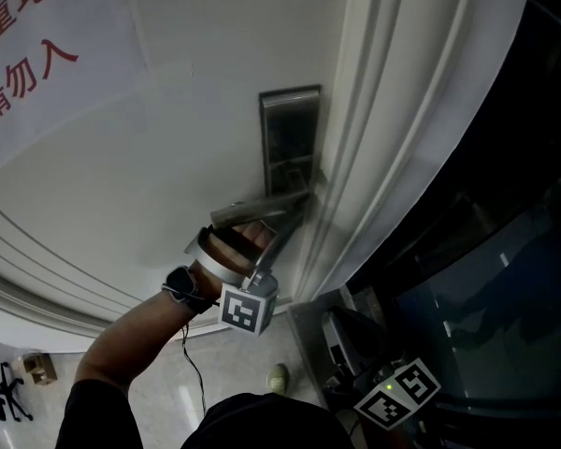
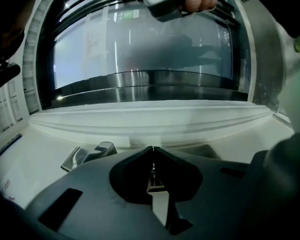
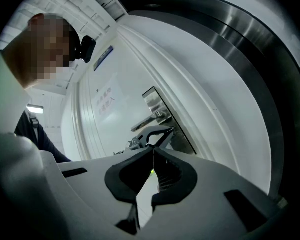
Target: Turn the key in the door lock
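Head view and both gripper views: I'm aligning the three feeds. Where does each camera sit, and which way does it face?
Head view: on the person's head, steeply down at the white door, lock plate and handle; left hand and left marker cube show.
Left gripper view: on the left gripper, along its shut jaws across the door toward a glass panel; fingers show at top.
Right gripper view: on the right gripper, along shut jaws toward the lock plate; a dark sleeve shows.
Shared: all three show the handle.

Dim, soft light; head view black at 3–5 o'clock. Gripper views: fisheye bend, dark edges, glare on steel strip [image 2: 155, 79] at 12.
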A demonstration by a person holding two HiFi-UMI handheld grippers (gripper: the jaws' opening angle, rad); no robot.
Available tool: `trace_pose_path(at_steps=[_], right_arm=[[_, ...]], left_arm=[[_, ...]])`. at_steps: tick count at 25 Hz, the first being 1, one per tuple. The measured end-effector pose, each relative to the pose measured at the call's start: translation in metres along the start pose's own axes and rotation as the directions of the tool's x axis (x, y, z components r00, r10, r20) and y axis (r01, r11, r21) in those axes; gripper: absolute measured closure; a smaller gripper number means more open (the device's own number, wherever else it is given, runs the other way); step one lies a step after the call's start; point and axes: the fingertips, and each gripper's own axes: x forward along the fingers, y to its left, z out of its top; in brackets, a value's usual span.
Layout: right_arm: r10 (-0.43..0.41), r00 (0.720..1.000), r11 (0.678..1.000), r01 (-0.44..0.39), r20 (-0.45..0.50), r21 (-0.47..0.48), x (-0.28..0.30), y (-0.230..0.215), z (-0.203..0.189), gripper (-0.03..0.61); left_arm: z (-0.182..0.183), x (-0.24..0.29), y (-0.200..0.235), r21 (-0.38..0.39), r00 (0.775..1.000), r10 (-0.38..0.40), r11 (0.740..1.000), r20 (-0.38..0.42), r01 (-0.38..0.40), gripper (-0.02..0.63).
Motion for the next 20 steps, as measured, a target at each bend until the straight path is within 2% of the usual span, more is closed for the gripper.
trace_pose_path(at_steps=[13, 17, 20], right_arm=[[0.015, 1.0, 1.0, -0.015, -0.004, -0.023, 0.006, 0.007, -0.001, 0.563], [0.013, 1.0, 0.999, -0.013, -0.006, -0.034, 0.006, 0.009, 0.0, 0.563], [0.01, 1.0, 0.999, -0.01, -0.002, -0.043, 0.005, 0.01, 0.002, 0.563]], left_arm=[[0.009, -0.01, -0.002, -0.085, 0.999, 0.007, 0.996, 0.035, -0.004, 0.603], [0.015, -0.023, 0.003, -0.187, 1.0, 0.022, 0.982, 0.019, -0.018, 0.603], [0.02, -0.033, 0.005, -0.284, 1.0, 0.018, 0.959, 0.012, -0.014, 0.603]])
